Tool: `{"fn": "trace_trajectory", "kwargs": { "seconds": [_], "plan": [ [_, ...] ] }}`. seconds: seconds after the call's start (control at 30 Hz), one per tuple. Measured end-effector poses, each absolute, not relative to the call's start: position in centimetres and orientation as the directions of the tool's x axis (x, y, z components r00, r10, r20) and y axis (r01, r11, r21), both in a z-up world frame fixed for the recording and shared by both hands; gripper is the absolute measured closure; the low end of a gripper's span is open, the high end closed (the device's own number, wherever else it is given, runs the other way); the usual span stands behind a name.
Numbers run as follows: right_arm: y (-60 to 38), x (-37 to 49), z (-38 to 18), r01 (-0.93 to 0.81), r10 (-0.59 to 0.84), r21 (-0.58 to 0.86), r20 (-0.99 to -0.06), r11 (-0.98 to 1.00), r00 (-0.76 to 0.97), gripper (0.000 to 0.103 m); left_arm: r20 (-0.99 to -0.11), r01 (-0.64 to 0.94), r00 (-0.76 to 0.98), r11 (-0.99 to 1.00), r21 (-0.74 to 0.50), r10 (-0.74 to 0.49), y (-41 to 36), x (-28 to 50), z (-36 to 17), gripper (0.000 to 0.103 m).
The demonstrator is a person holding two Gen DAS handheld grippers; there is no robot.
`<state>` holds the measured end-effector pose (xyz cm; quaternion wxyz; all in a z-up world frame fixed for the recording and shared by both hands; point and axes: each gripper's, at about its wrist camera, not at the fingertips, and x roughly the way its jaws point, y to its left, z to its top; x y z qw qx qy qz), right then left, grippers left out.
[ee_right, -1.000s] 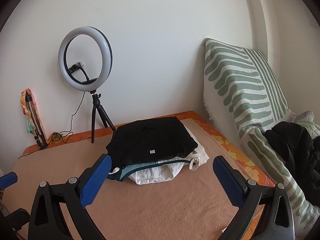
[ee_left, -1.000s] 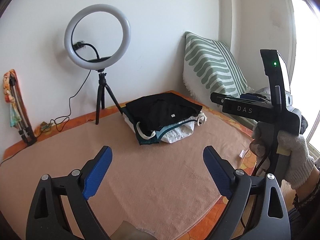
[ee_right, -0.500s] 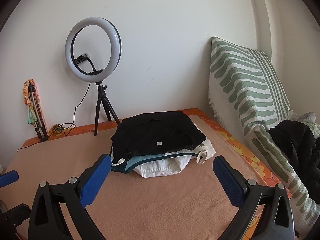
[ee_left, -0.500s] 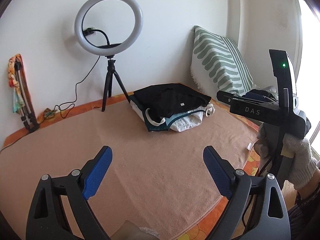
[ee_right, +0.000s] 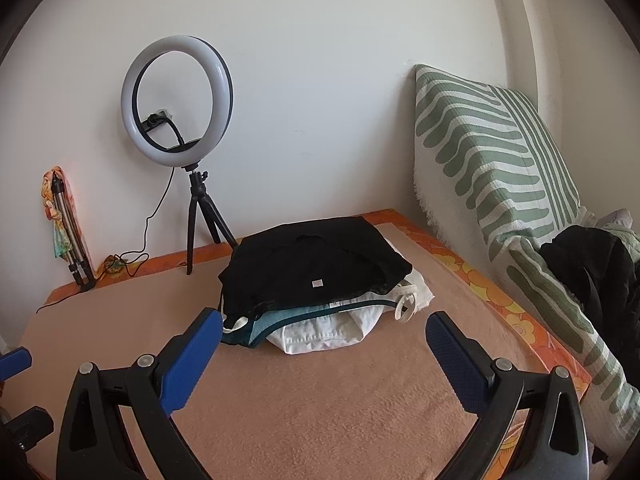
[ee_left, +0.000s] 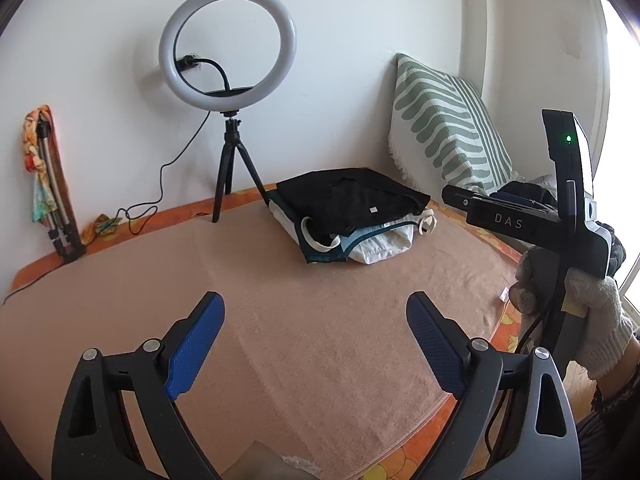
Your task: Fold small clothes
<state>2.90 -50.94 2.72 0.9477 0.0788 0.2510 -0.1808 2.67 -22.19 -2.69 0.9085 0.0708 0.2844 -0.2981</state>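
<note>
A stack of folded clothes (ee_right: 320, 280) sits on a peach blanket (ee_right: 340, 400), black shirt (ee_left: 352, 204) on top. The left gripper (ee_left: 316, 320) and right gripper (ee_right: 324, 340) hover wide open and empty, near the stack.

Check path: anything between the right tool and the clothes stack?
Nothing visible. The right tool is open, with only bare peach blanket between its fingers and the clothes stack. The ring light stands behind the stack, out of the path.
</note>
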Motion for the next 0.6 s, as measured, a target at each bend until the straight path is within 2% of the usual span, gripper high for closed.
{"fn": "trace_trajectory", "kwargs": {
  "seconds": [0.6],
  "plan": [
    [-50.79,3.55,2.54,0.371,-0.289,0.063,-0.512,0.927,0.809,0.0,-0.549,0.577,0.67,0.816,-0.038,-0.5,-21.95,2.58,-2.53,0.01]
  ]
}}
